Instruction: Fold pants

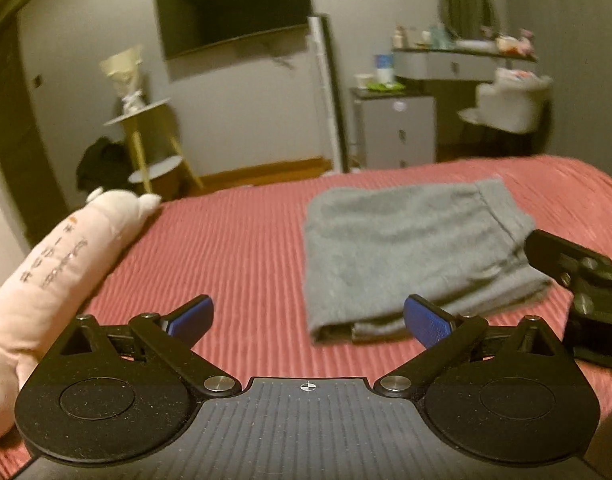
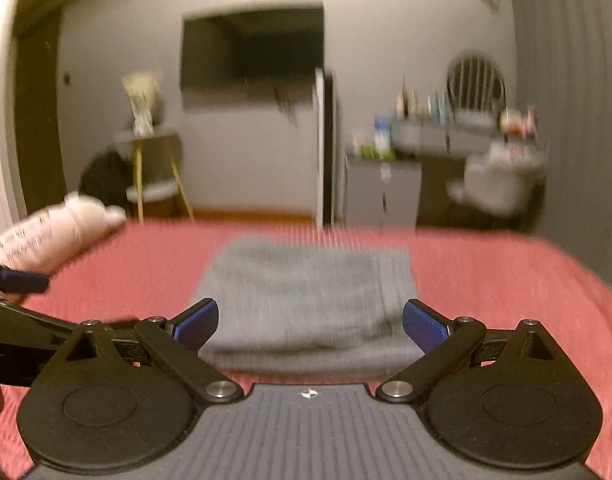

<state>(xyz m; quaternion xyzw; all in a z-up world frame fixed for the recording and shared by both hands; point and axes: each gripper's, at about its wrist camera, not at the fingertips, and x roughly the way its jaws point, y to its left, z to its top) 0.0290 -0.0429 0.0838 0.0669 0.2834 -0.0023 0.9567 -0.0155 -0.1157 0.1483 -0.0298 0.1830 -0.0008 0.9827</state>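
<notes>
Left wrist view shows the pants (image 1: 410, 256) lying folded into a compact stack on the bed (image 1: 234, 240). Both the left hand-held gripper (image 1: 308, 316) and right hand-held gripper (image 2: 310, 320) are released, empty. Folding looks essentially finished.

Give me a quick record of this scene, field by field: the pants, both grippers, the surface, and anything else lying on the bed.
pants: grey pants, folded into a compact stack, lying flat
surface: bed with red ribbed bedspread
left gripper: left gripper, open, holding nothing, near the folded edge of the pants
right gripper: right gripper, open, holding nothing, facing the pants
other on bed: pink plush pillow along the left edge
background: wall television, vanity with round mirror
image quality: right wrist view motion-blurred
</notes>
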